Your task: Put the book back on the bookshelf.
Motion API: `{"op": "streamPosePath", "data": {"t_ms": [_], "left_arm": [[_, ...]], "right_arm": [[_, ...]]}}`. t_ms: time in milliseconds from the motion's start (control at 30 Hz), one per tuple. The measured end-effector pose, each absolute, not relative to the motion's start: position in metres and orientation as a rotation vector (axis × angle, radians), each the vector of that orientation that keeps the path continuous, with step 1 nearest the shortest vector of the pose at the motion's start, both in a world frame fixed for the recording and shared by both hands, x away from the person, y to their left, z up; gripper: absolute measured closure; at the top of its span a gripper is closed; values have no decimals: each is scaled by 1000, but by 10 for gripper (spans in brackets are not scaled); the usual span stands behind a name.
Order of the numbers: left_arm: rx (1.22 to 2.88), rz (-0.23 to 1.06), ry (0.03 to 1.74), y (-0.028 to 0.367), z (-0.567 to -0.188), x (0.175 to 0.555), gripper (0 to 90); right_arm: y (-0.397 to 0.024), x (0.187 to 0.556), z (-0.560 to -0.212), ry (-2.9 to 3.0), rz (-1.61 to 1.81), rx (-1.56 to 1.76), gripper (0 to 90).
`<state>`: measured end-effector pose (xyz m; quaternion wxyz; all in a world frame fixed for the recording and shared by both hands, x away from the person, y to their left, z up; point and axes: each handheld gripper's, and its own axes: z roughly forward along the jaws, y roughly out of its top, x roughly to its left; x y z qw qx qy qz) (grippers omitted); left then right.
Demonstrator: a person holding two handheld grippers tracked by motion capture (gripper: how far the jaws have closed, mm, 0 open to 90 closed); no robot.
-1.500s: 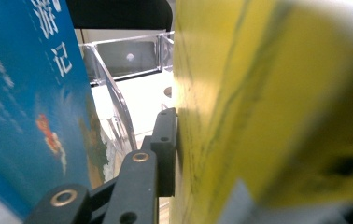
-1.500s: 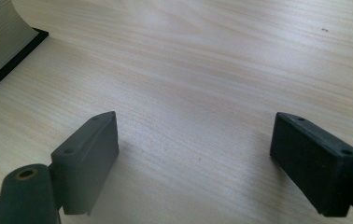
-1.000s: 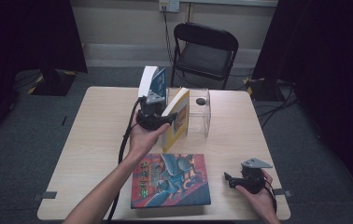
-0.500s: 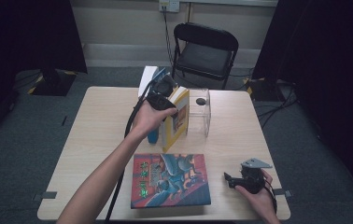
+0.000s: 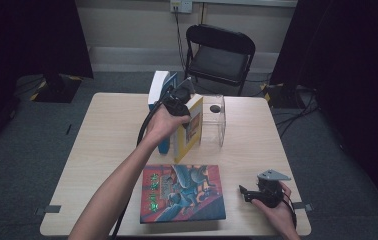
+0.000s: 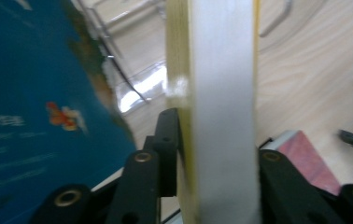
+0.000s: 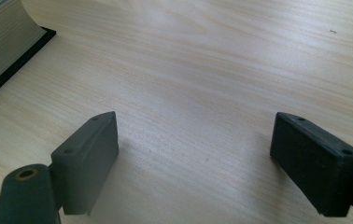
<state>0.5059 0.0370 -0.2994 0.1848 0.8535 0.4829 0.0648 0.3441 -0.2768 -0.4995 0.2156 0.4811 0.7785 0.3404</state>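
Observation:
A yellow-covered book [image 5: 189, 134] stands on its lower edge mid-table, leaning between a blue book [image 5: 158, 89] and a clear stand [image 5: 216, 120]. My left gripper [image 5: 179, 100] is at its top edge. The left gripper view has the book's white page block [image 6: 221, 116] squeezed between both jaws, which have just been closing; the left gripper [image 6: 216, 154] is shut on it. The blue book's cover [image 6: 30, 116] is close beside it. My right gripper [image 5: 247, 192] rests near the front right corner, and the right gripper [image 7: 193, 144] stands open over bare wood.
A large illustrated book [image 5: 183, 192] lies flat near the front edge, left of the right hand; its page edge [image 7: 2, 42] is visible from the right gripper. A black folding chair [image 5: 219, 55] stands behind the table [image 5: 107, 130]. A cable trails from the left gripper.
The left hand has moved toward the back of the table and up, bringing the yellow book's top closer to the blue book. The right hand has stayed still.

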Motion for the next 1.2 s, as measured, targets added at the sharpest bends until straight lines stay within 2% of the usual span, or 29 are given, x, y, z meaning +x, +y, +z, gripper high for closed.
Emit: {"op": "streamPosePath", "data": {"t_ms": [600,1067,1200], "left_arm": [[2172,230,1471,49,-293,526,757],[2126,296,1496,34,-305,543,755],[2115,303,1443,33,-308,539,731]], "right_arm": [[-276,344,-499,2167,948,1324,152],[-274,343,-499,2189,959,1306,152],[-274,343,-500,2194,962,1297,152]]}}
